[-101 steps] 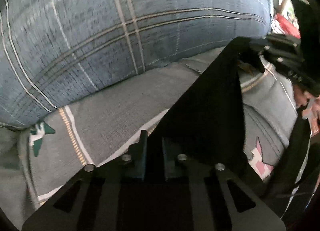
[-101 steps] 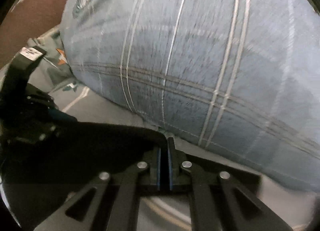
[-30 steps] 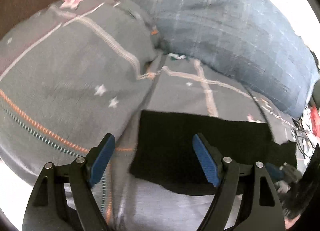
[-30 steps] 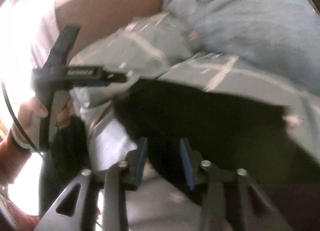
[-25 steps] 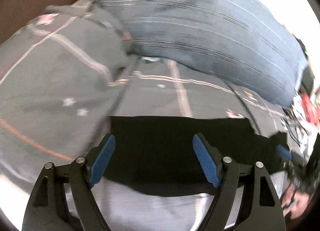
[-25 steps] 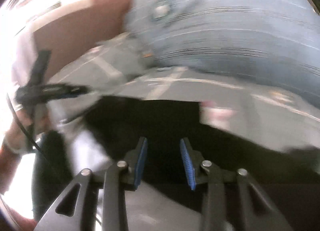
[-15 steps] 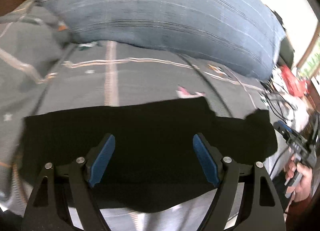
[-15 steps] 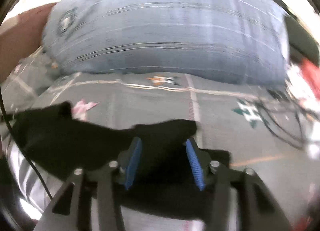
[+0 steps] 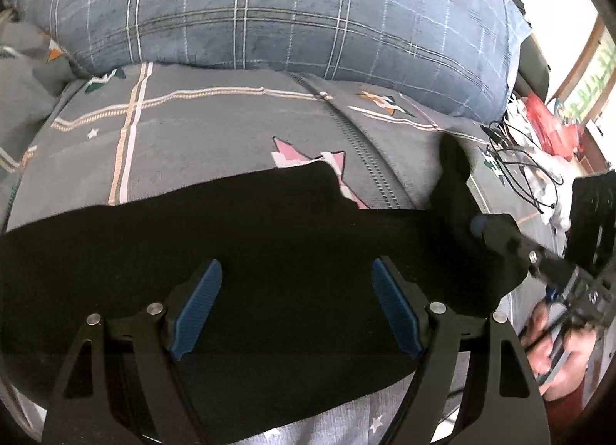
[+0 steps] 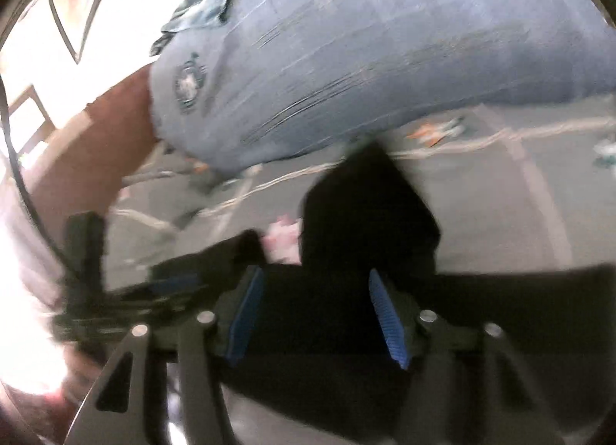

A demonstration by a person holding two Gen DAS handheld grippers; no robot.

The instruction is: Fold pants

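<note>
Jaws spread wide on both left gripper (image 9: 295, 304) and right gripper (image 10: 316, 320), gripping nothing. Black pants (image 9: 269, 237) lying flat across grey bedspread (image 9: 215, 137), below blue plaid pillow (image 9: 269, 10).

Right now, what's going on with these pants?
The black pants lie spread across the grey patterned bedcover, in front of a blue plaid pillow. Both handheld tools are open above them: the left tool over the middle, the right tool near a raised bump of fabric. Neither grips anything.
</note>
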